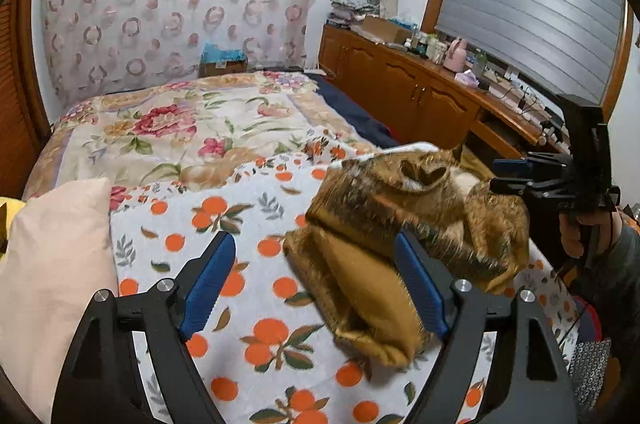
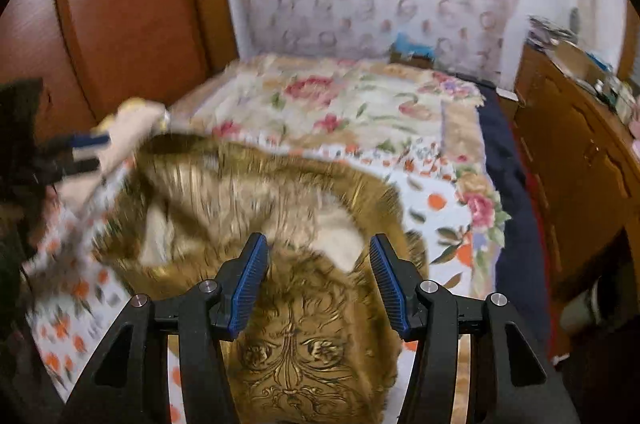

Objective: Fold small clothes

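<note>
garment (image 1: pixel 404 244) on bed (image 1: pixel 224 224) | pillow (image 1: pixel 52 264) left (cabinets (image 1: pixel 408 92) right)

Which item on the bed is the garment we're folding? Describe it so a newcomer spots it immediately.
Start at the bed, at the near sheet printed with oranges. On it, right of the plain pink pillow, lies a crumpled mustard-gold garment with dark ornate scrollwork. It is the only brownish, unflowered cloth there, between the open left gripper and open right gripper.

brown garment (image 2: pixel 256 208) motion-blurred, its near end cut off
</note>
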Action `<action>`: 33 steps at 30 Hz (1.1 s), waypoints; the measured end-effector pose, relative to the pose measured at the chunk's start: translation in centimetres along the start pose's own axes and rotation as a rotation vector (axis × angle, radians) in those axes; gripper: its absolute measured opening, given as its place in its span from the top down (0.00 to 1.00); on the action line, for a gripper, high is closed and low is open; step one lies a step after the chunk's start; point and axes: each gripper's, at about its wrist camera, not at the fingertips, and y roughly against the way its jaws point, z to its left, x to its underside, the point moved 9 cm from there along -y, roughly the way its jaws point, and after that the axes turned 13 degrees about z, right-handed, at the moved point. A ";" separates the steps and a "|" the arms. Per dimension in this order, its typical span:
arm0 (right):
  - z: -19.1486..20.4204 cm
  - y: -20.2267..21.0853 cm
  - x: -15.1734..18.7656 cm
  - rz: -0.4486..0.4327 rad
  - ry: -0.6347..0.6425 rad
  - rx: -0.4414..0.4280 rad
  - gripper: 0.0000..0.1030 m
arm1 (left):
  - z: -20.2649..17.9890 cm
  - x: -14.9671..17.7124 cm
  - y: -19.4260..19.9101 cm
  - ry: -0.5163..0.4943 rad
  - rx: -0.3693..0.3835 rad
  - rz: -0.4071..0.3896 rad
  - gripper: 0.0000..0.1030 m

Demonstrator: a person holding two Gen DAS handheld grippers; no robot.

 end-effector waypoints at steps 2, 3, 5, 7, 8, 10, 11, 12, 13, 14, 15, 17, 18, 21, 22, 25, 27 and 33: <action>0.2 -1.3 0.2 0.045 0.022 0.014 0.46 | 0.0 0.8 -0.8 -0.004 0.003 0.026 0.20; 0.0 -1.9 0.3 0.062 0.028 0.036 0.46 | -0.2 1.1 -1.1 -0.006 -0.001 0.039 0.20; -0.3 -2.4 0.1 0.082 0.030 0.036 0.55 | -0.4 1.6 -1.7 -0.011 0.002 0.056 0.20; 0.2 -2.6 -0.5 0.088 0.049 -0.002 0.90 | -0.8 1.9 -2.3 -0.012 0.013 0.070 0.20; 0.4 -2.3 -0.7 0.076 0.069 -0.011 0.91 | -0.9 2.0 -2.3 -0.012 0.016 0.073 0.20; -0.4 -0.7 -2.4 -0.004 0.062 -0.025 0.92 | -1.5 1.9 -2.7 -0.020 0.018 0.079 0.20; -1.3 0.7 -3.4 -0.069 0.019 -0.006 0.92 | -1.6 1.8 -2.8 -0.024 0.019 0.079 0.20; -2.7 2.2 -4.3 -0.143 -0.048 0.011 0.92 | -1.9 1.7 -2.9 -0.028 0.021 0.075 0.20; -4.3 3.3 -4.8 -0.200 -0.125 0.020 0.92 | -2.0 1.5 -2.9 -0.028 0.021 0.071 0.20; -5.9 3.8 -5.1 -0.228 -0.191 0.044 0.92 | -2.1 1.4 -2.9 -0.025 0.022 0.069 0.20; -7.3 3.8 -5.3 -0.234 -0.235 0.080 0.92 | -2.1 1.2 -3.1 -0.021 0.024 0.069 0.20; -9.1 2.0 -5.4 -0.169 -0.287 0.108 0.92 | -2.1 1.0 -3.3 -0.018 0.023 0.070 0.20; -9.4 1.1 -5.3 -0.137 -0.301 0.118 0.92 | -2.0 0.9 -3.6 -0.017 0.017 0.073 0.20; -9.6 -0.5 -5.3 -0.066 -0.293 0.210 0.89 | -1.7 0.5 -4.2 -0.008 0.005 0.077 0.20; -9.6 -0.6 -5.2 -0.056 -0.291 0.211 0.78 | -1.5 0.2 -4.5 -0.002 0.000 0.080 0.20; -9.2 -0.1 -4.9 -0.049 -0.308 0.152 0.49 | -0.9 -0.3 -5.6 0.019 -0.007 0.096 0.20; -9.1 1.0 -4.6 -0.059 -0.303 0.153 0.42 | -0.4 -0.6 -6.3 0.036 -0.006 0.114 0.20; -8.2 -0.1 -1.7 -0.038 -0.228 0.047 0.28 | 0.3 -1.7 -8.0 0.070 0.006 0.133 0.20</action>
